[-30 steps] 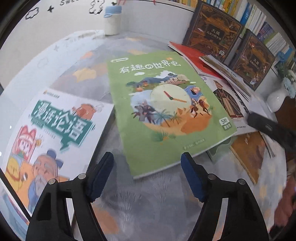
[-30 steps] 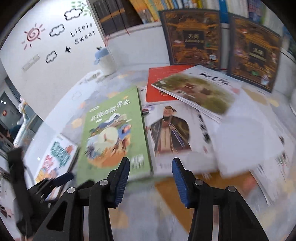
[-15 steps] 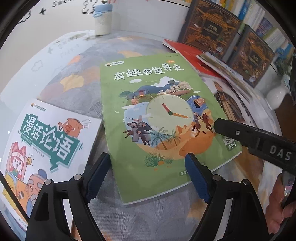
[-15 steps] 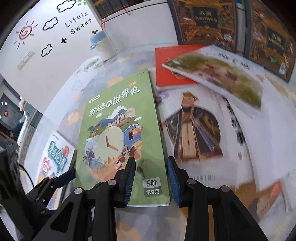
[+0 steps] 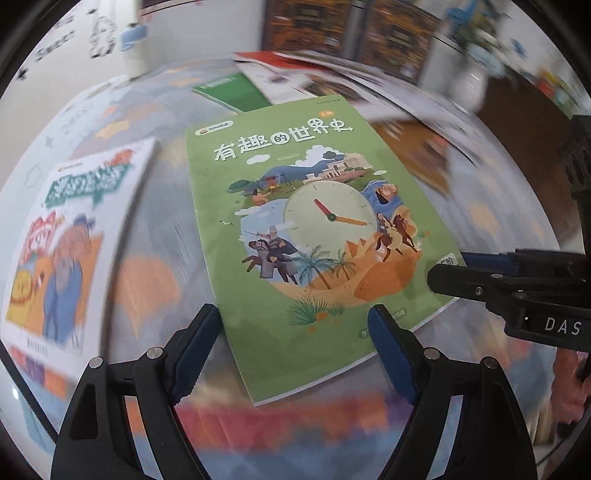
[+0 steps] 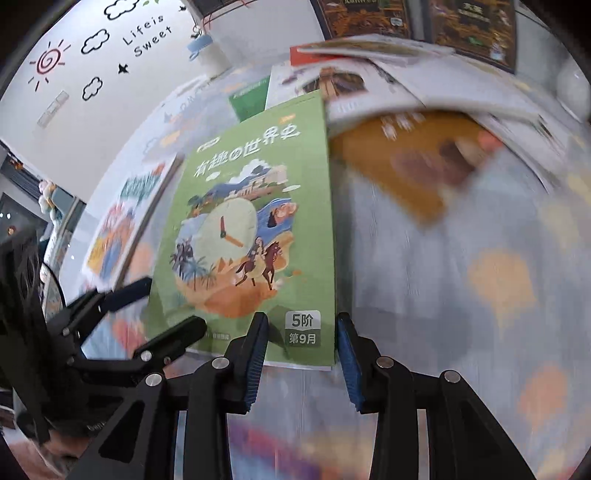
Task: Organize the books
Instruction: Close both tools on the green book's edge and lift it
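A green book with a clock on its cover (image 5: 314, 229) lies flat on the patterned table; it also shows in the right wrist view (image 6: 251, 229). My left gripper (image 5: 295, 350) is open, its jaws on either side of the book's near left corner. My right gripper (image 6: 299, 354) is open over the book's near right corner, with the corner between its fingers. It shows in the left wrist view (image 5: 443, 277) at the book's right edge. A white cartoon book (image 5: 70, 236) lies to the left of the green one.
A brown book (image 6: 406, 158), a dark green book (image 5: 232, 92) and several overlapping books (image 6: 388, 74) lie behind. Two dark ornate books (image 6: 417, 18) lean on the back wall. A white bottle with a blue lid (image 6: 207, 48) stands at the back left.
The green book has slid toward me and left, away from the pile, uncovering a dark green and a brown book. Both grippers came along with it, the right one over its corner.
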A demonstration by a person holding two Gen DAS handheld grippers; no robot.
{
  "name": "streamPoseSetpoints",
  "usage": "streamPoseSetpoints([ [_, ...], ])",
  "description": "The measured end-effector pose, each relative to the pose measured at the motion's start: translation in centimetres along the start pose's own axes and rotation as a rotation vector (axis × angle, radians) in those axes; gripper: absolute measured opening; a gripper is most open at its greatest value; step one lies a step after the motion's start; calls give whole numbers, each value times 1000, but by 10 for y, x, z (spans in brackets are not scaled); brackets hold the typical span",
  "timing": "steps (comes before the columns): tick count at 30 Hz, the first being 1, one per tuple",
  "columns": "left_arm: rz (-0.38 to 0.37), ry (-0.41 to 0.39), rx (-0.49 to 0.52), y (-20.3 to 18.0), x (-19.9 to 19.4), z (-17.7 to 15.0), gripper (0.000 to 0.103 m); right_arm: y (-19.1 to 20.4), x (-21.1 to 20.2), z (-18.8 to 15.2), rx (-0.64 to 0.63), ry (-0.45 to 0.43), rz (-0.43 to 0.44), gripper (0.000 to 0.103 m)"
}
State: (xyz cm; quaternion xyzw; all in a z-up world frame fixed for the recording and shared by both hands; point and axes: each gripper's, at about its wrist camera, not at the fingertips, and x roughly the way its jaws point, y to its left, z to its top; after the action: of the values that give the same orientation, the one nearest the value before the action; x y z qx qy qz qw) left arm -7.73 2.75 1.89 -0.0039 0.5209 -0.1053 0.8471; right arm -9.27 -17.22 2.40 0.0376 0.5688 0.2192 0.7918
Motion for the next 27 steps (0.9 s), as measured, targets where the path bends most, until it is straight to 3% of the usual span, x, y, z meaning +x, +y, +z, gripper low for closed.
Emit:
streamPoseSetpoints([
  [3, -115, 26, 66, -4, -9, -14, 80, -10, -9, -22, -17, 8, 24, 39],
  [6, -207, 57, 68, 10, -6, -6, 79, -42, -6, -16, 73, 3, 181, 39],
  [8, -227, 71, 25, 25, 0, 8, 62, -57, -1, -8, 110, -1, 258, 38],
  [10, -247, 80, -16, 36, 5, 16, 52, -71, 7, 5, 152, 1, 339, 38],
  [14, -355, 110, -135, 60, 15, 31, 46, -85, 18, 27, 179, 32, 435, 37],
  [17, -353, 111, -148, 61, 20, 39, 44, -89, 24, 37, 180, 46, 460, 35],
  [21, -276, 90, -98, 48, 22, 45, 40, -86, 28, 46, 149, 52, 415, 23],
  [24, -238, 71, -73, 43, 22, 45, 41, -87, 27, 42, 183, 44, 411, 21],
  [27, -231, 54, -60, 44, 22, 44, 42, -76, 18, 39, 110, -5, 322, 21],
])
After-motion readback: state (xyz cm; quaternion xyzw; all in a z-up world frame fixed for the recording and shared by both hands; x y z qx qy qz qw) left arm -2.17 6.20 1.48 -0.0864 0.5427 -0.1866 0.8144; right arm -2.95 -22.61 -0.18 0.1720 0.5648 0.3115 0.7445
